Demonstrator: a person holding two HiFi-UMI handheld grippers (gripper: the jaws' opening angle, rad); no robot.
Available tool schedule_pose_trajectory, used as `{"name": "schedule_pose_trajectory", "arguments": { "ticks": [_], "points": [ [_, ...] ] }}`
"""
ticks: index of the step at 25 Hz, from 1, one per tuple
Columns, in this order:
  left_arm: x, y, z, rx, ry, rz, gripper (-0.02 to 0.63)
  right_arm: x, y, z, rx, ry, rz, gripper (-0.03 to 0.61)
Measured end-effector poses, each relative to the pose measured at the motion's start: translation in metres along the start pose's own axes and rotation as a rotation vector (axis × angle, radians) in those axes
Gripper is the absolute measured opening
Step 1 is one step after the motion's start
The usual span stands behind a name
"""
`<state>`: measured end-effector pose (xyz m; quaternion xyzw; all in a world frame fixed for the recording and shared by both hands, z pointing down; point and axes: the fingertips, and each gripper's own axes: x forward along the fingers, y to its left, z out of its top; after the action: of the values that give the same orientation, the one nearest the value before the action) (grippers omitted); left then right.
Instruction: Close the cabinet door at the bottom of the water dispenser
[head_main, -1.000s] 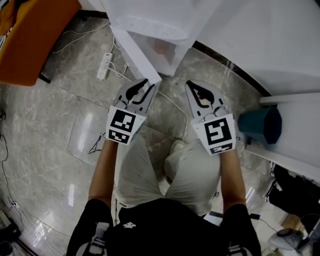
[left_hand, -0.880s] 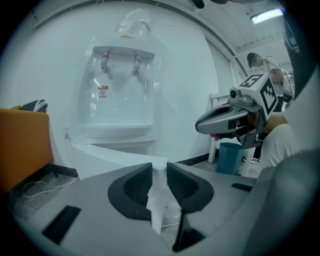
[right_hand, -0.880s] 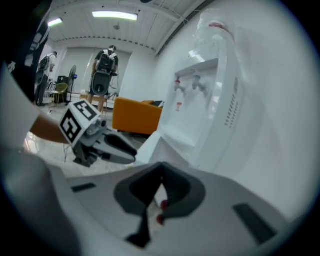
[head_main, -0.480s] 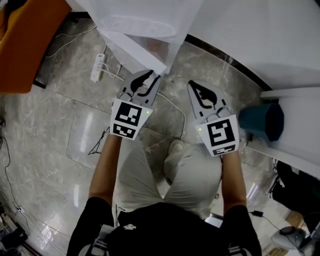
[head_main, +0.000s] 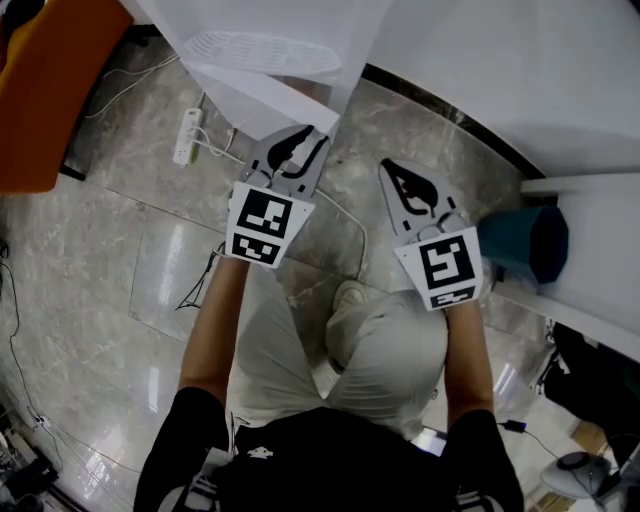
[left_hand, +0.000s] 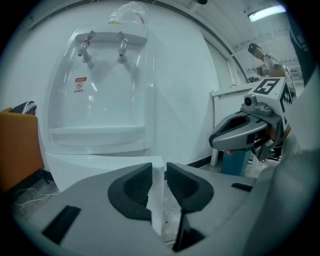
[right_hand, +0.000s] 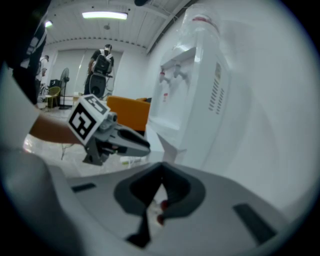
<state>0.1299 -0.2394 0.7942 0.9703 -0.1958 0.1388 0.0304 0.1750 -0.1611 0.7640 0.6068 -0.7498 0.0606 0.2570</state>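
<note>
The marble floor fills most of the head view. At the top stands the white dispenser, seen from above. In the left gripper view it rises straight ahead, with two taps over a recessed tray.

The door at its base hangs open. It juts out from the cabinet as a thin white panel, with its free corner pointing toward the person.

An orange seat sits at the far left. A teal bin stands to the right, near the right hand-held gripper.

The left hand-held gripper is right at the door's free corner. Its own view shows the jaws slightly apart, one on each side of the door's edge. The panel fills the gap between the pads, so they seem to pinch it. A hairline of space on the right pad cannot be ruled out.

The right hand-held gripper hangs just beside the left one, over bare floor and clear of the door. It lies to the right of the dispenser's base. Its jaw tips meet, with nothing between them.

A white power strip lies on the floor to the left of the door, with cables trailing from it.
</note>
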Motion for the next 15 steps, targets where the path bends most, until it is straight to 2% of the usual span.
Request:
{"name": "schedule_pose_trajectory", "arguments": {
  "ticks": [4, 11, 15],
  "points": [
    [0.013, 0.001, 0.002, -0.026, 0.001, -0.006, 0.095, 0.001, -0.009, -0.006, 0.015, -0.001, -0.009, 0.034],
    [0.036, 0.002, 0.009, 0.008, -0.002, 0.004, 0.095, 0.002, -0.021, -0.014, 0.04, -0.003, -0.02, 0.034],
    [0.046, 0.006, 0.012, -0.04, -0.017, 0.0, 0.095, 0.008, -0.022, -0.016, 0.048, 0.004, -0.01, 0.034]
  ]
}}
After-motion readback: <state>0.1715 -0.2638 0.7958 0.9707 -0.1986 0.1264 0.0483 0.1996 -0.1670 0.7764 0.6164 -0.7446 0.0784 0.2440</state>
